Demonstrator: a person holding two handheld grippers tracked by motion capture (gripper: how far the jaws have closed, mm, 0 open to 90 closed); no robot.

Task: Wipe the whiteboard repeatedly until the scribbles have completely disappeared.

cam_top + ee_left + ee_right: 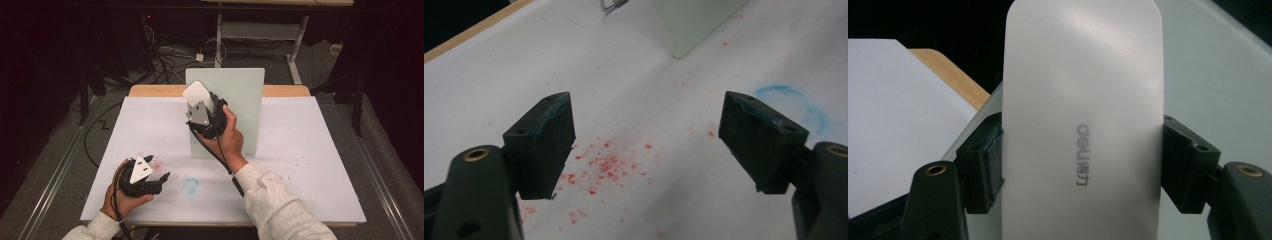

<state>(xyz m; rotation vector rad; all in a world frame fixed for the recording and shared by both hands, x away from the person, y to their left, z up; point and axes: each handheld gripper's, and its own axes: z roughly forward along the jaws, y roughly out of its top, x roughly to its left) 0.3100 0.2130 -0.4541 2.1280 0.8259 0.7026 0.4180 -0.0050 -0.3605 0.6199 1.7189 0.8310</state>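
Right gripper (204,102) is up over the middle of the bench (310,200), toward the far edge, held in the person's right hand (231,140). Its jaws are clamped on both long sides of a white rounded-rectangle eraser (198,94); the right gripper view shows the same eraser (1083,120) with grey "deli" lettering on its face, black pads pressed against it left and right. The eraser sits in front of a pale green-white board (245,100) that lies on the bench and reaches from the far edge toward the centre; can't tell whether the eraser touches the board surface or hovers just off it.

Left gripper (161,177) is near the bench's near-left corner, in the left hand (122,200), resting low over the white cover. Jaws are spread wide with nothing between them; in the left gripper view, bare tabletop shows in the gap (646,145).

Marks on the white bench cover: red speckles (606,165) directly under the left gripper's jaws, a blue smudged ring (190,185) just to that gripper's right, and fainter red specks (295,162) toward the right side.

Wooden bench edge (150,90) is exposed along the far side. Cable (220,157) trails from the right gripper down along the wrist.
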